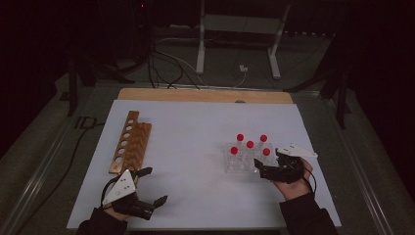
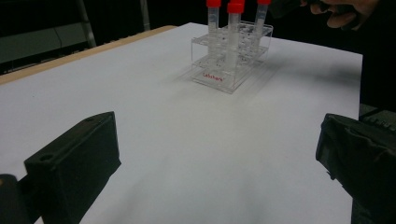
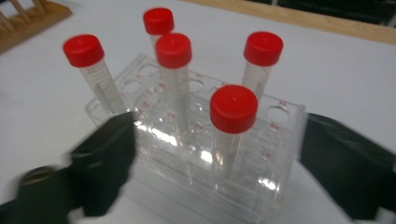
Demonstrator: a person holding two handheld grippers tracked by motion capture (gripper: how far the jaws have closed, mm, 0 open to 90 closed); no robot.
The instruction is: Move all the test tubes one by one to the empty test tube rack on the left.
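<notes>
Right tool [image 3: 219, 158] spread astride clear rack [image 3: 261, 140] of red-capped tubes [image 3: 233, 109]; left tool [image 1: 149, 186] spread, at seven o'clock on bench [image 1: 195, 132].

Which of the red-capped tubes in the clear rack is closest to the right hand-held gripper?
The front tube, standing between the right hand-held gripper jaws' line in its own view; the other four stand farther back in the clear rack.

Clear rack [image 3: 280, 140] of upright red-capped tubes [image 3: 233, 109]

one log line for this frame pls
right tongs: open, either side of clear rack | tubes: five, red caps, upright in rack | left tongs: open, empty | wooden rack: empty
</notes>
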